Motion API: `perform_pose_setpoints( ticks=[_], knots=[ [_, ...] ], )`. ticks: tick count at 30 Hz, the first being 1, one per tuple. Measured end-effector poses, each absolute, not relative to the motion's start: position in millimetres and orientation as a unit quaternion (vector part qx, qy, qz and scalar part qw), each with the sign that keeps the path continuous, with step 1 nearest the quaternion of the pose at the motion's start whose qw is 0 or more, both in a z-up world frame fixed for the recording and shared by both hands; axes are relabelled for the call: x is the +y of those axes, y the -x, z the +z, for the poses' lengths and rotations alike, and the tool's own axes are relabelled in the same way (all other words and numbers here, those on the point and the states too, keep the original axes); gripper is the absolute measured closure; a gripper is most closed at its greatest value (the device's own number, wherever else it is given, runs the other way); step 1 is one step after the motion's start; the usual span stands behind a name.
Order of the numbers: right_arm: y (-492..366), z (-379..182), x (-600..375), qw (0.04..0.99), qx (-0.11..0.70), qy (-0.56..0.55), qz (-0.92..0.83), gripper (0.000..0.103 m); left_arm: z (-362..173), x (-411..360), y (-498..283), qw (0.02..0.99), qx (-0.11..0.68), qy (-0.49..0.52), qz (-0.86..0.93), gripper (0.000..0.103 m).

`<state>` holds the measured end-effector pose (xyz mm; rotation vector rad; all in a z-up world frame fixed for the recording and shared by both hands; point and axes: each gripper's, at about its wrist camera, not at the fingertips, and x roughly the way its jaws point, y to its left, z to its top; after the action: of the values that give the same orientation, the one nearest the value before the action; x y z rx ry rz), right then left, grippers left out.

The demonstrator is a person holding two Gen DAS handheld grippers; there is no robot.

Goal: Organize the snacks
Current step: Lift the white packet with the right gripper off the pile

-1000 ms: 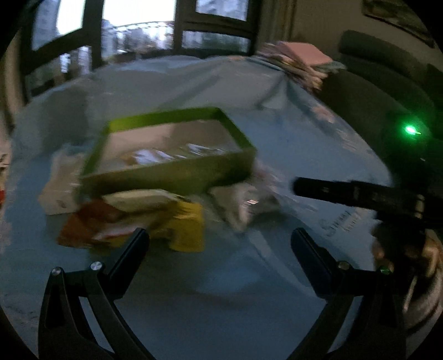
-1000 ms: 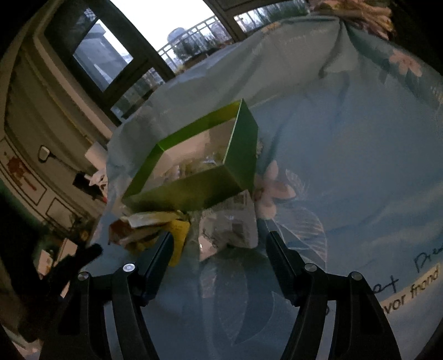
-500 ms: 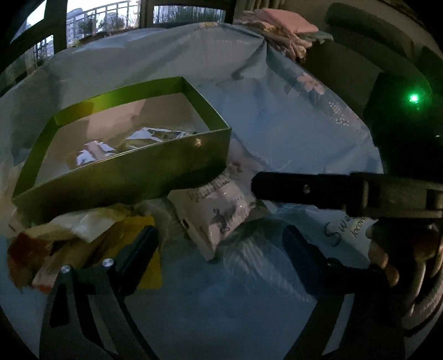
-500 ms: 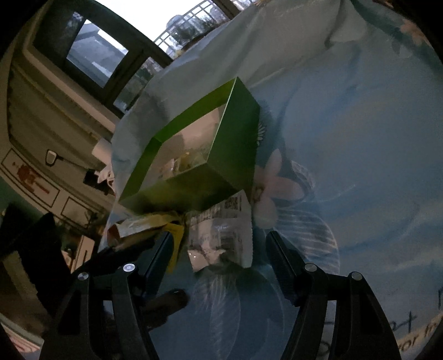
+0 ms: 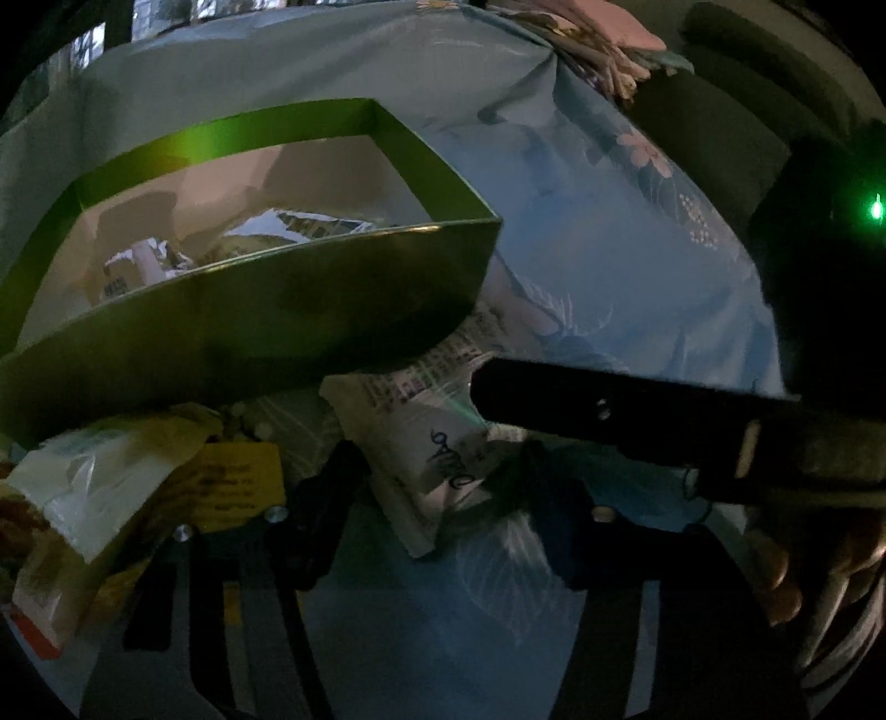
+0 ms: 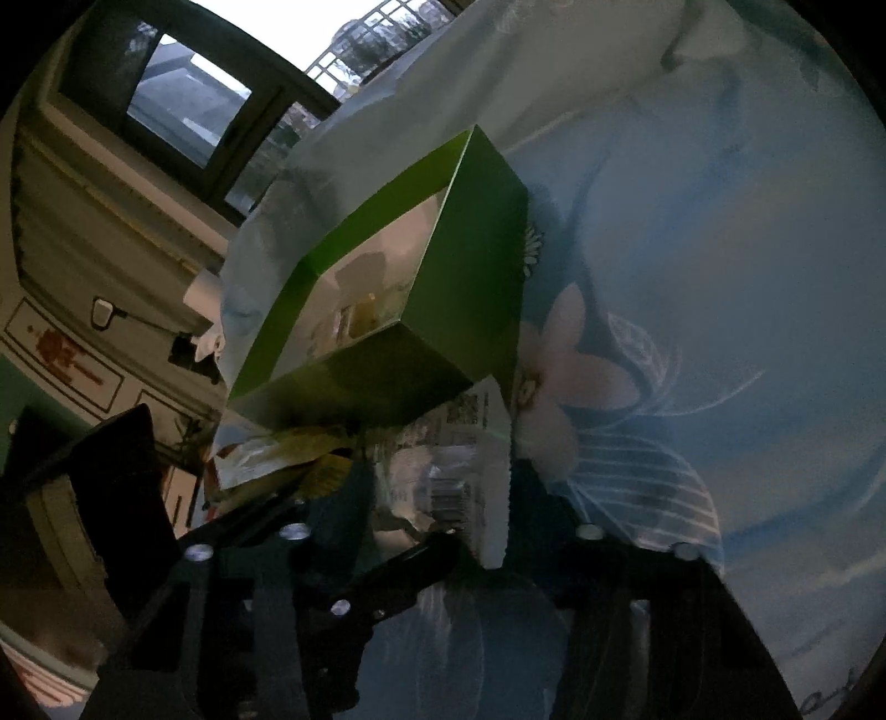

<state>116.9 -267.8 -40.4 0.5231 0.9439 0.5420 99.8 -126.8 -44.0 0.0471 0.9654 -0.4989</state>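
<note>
Dim, bluish light fills the room. A pale blue floral cloth (image 6: 720,277) covers the table ahead of the claws. Beyond it, up and left of the right claw, a dark-framed window (image 6: 183,105) shows pale sky. A dark cushioned sofa (image 5: 736,127) sits far right of the left claw, folded pinkish fabrics (image 5: 603,33) beside it.

My right gripper (image 6: 443,493) has just been closing its jaws around a clear snack packet (image 6: 465,471). Beyond the jaws stands a green box (image 6: 470,288); a yellow packet (image 6: 326,471) lies beside them.
</note>
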Motion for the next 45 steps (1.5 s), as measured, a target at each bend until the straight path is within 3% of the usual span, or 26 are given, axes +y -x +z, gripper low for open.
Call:
perform_pose_setpoints(
  ticks=[2, 11, 45],
  knots=[
    [-118.4, -44.1, -268.9, 0.820, 0.448, -0.251, 0.253, 0.062, -44.7, -128.2, -102.5, 0.854, 0.461, -0.018, -0.241, 0.045],
    [-112.8, -46.6, -276.3, 0.807, 0.439, -0.282, 0.277, 0.071, -41.5, -128.5, -101.3, 0.855, 0.454, -0.004, -0.251, 0.051],
    [-32.2, 32.6, -209.5, 0.813, 0.362, -0.266, 0.371, 0.072, 38.8, -63.3, -1.1, 0.904, 0.375, -0.020, -0.203, 0.051]
  ],
)
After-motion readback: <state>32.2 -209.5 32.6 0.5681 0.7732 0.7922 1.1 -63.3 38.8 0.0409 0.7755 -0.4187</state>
